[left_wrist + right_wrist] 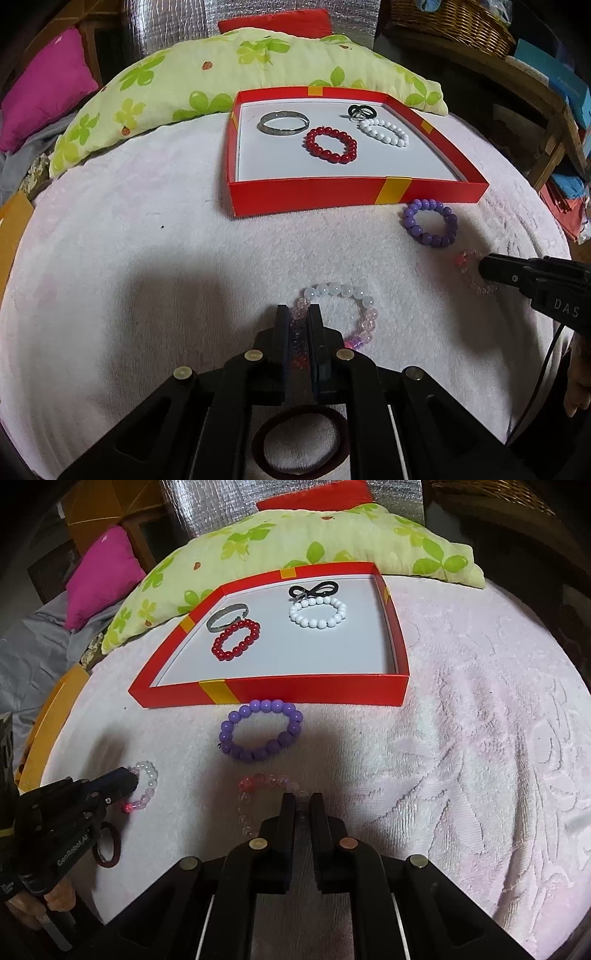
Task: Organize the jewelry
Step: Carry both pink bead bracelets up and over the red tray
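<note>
My left gripper (pixel 298 314) is shut on the near-left side of a white-and-pink bead bracelet (pixel 347 291) that lies on the pale towel. My right gripper (pixel 302 801) is shut on the near edge of a clear pink bead bracelet (pixel 258 780), also on the towel. Each gripper shows in the other's view: the right gripper (pixel 482 267) at the right, the left gripper (pixel 132 777) at the left. A purple bead bracelet (pixel 260 731) lies just in front of the red box (pixel 314 690). Inside the box are a silver bangle (pixel 283 123), a red bead bracelet (pixel 331 144), a white bead bracelet (pixel 384 132) and black rings (pixel 362 110).
A dark hair tie (pixel 299 443) lies on the towel under my left gripper. A green floral pillow (pixel 184 85) sits behind the box, with a magenta cushion (pixel 44 99) at far left. A wicker basket (pixel 450 22) stands on a wooden shelf at the back right.
</note>
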Motion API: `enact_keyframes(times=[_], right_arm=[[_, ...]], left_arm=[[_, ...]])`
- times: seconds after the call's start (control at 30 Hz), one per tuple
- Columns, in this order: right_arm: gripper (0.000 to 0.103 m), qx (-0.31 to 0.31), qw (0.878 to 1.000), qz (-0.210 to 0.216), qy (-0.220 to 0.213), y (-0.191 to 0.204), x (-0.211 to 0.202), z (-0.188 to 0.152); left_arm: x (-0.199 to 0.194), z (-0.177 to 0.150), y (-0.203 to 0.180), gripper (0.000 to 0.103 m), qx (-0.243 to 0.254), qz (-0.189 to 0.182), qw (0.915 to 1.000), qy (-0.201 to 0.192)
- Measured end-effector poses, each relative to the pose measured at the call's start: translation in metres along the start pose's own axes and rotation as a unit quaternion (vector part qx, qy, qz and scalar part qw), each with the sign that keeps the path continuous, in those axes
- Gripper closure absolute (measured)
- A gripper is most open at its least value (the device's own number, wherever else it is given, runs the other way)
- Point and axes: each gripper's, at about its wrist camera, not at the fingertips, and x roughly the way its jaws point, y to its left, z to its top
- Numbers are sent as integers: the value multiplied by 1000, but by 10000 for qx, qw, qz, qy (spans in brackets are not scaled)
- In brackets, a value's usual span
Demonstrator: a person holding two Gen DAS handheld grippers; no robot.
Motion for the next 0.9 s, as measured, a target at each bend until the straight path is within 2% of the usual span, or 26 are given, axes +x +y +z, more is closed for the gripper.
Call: enact_keyframes(times=[0.23,0.7,0.9], right_arm=[[83,-177,9998,-28,58,7,-1,-3],[85,-572,9979,-297,-58,17,1,-8],[84,-568,9979,-310,-58,18,1,-8]], left_arm=[[0,-2,5,81,-35,-69,10000,42],[2,-3,7,79,-140,-110,9998,60],[1,-3,0,81,91,54,9999,19]])
